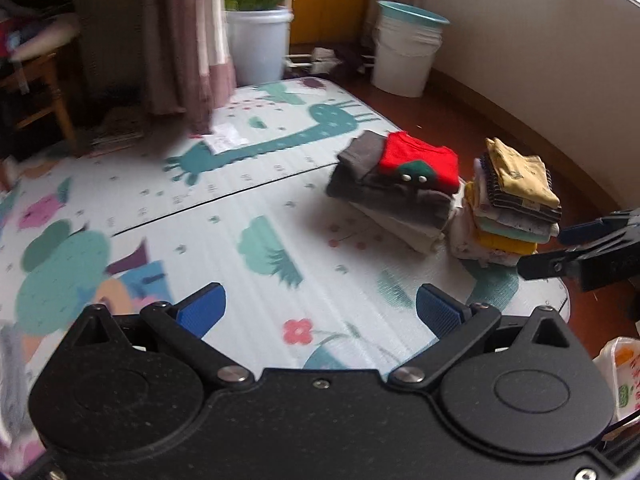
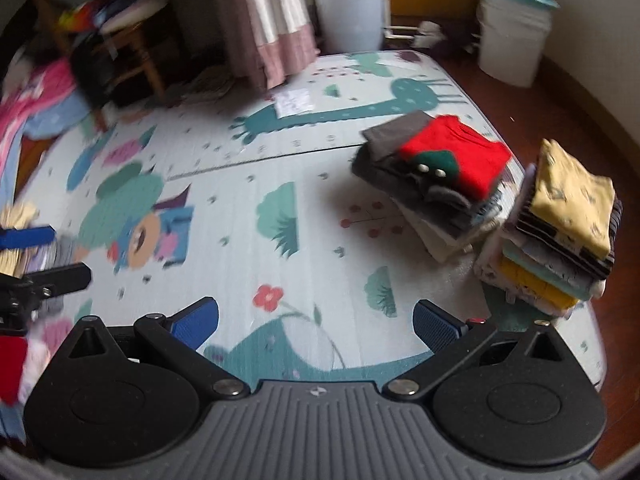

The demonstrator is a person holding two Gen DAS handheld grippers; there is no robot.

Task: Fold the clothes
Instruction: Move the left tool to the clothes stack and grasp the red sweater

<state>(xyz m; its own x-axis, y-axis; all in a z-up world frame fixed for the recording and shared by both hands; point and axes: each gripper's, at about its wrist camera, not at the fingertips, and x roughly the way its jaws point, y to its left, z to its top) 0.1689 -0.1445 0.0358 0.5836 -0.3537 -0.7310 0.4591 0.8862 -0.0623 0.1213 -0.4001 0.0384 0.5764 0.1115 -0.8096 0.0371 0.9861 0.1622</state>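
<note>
Two stacks of folded clothes sit on the far right part of the mat (image 2: 280,184). The left stack (image 2: 432,184) carries a red garment (image 2: 460,152) on grey layers; its long axis runs from near left to far right, and it leans toward the mat's centre. The right stack (image 2: 560,240) is taller, topped by a yellow garment (image 2: 572,192), and stands just beside the first at the mat's right edge.

Both stacks lie ahead and to the right of the right hand-held gripper (image 2: 316,320), well apart from it. Its blue pads are spread wide with nothing between them. The left hand-held gripper (image 1: 320,308) is likewise spread and empty over bare mat, with the stacks ahead to its right.

Nothing stands between either hand-held gripper and the stacks. Unfolded clothes (image 2: 32,104) lie blurred at the left edge. Beyond the mat are a curtain (image 2: 264,20), a white planter (image 2: 348,12), a white bucket (image 2: 512,36) and a wooden chair (image 2: 132,52).
</note>
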